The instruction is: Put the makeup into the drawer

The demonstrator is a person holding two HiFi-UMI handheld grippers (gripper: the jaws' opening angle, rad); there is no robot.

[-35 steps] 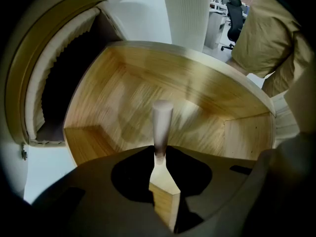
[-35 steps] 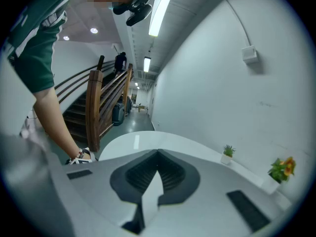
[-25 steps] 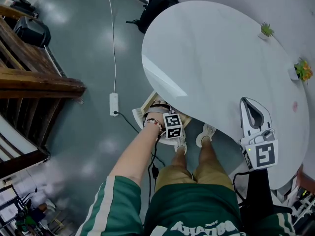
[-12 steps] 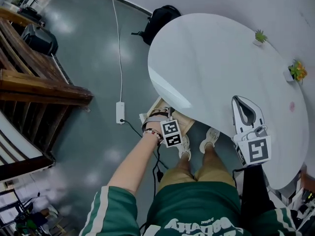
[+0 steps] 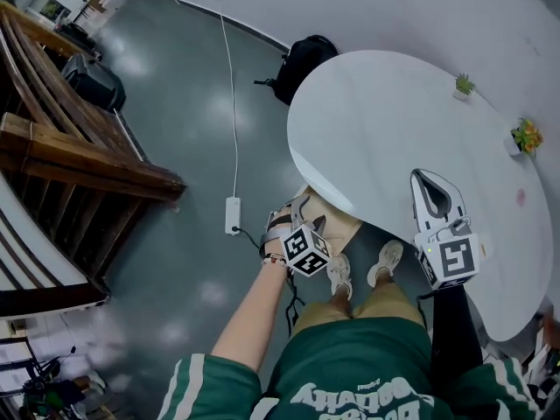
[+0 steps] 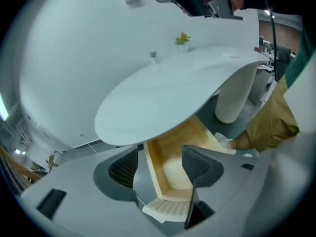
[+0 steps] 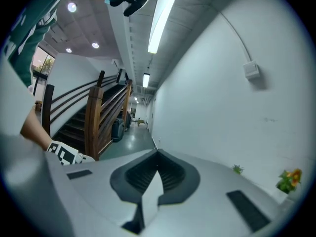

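A light wooden drawer (image 6: pixel 173 152) stands pulled out under the edge of the white oval table (image 6: pixel 163 98); what shows of its inside is bare. In the head view the drawer (image 5: pixel 343 224) peeks out below the table (image 5: pixel 394 129). My left gripper (image 6: pixel 160 169) hangs above the drawer's front end, its jaws opening with nothing between them; in the head view the left gripper (image 5: pixel 296 212) is beside the table's near edge. My right gripper (image 5: pixel 426 176) hovers over the tabletop, shut, with nothing seen in it. No makeup item is visible in any view.
Two small potted plants (image 5: pixel 464 84) (image 5: pixel 526 136) sit at the table's far edge, and a small pink spot (image 5: pixel 521 197) lies near them. On the floor are a black backpack (image 5: pixel 306 59), a power strip (image 5: pixel 233 215) with cables, and the person's feet (image 5: pixel 339 274). A wooden staircase (image 5: pixel 70 147) stands left.
My left gripper has risen from the drawer and rolled, its marker cube now tilted. The right gripper has lifted slightly over the table. The head camera has swung, shifting the scene right.
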